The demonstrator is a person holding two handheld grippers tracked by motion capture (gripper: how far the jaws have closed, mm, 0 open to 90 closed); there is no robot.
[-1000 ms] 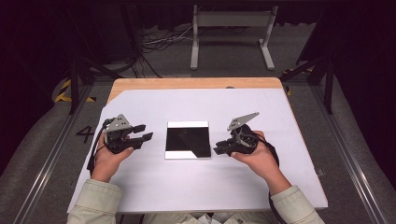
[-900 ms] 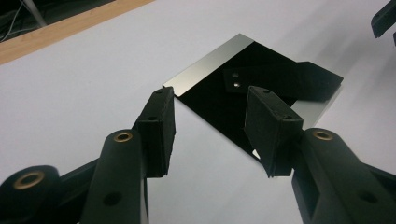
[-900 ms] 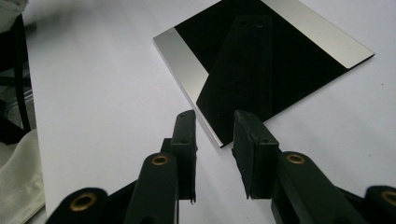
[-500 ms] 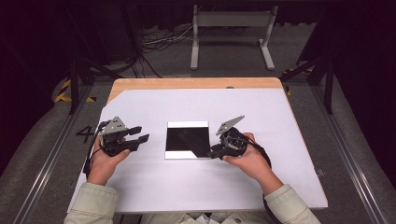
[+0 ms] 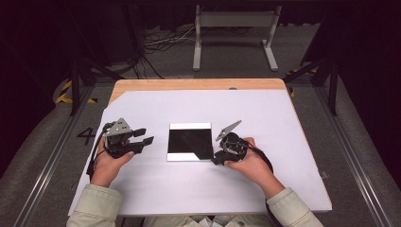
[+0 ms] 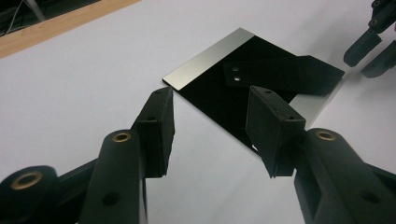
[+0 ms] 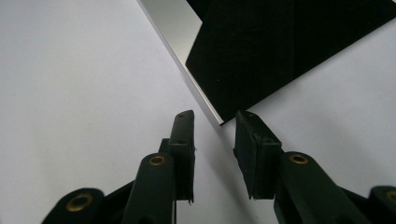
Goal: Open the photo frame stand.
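A white sheet [image 5: 198, 189] covers the wooden table [image 5: 189, 84], and at its middle a thin, glossy black square plate [image 5: 189, 142] with silvery bands along two edges lies flat, between the left gripper [image 5: 145, 135] and the right gripper [image 5: 215, 161]. The right gripper's jaws have just been closing a little and stand partly open and empty, the plate's near corner just ahead of the gap between them; the left gripper's jaws stand moderately open, empty, the plate ahead and apart. Lying flush and slick, the plate could skid away or get scratched, I judge, if a pad pushes its edge rather than getting under it.
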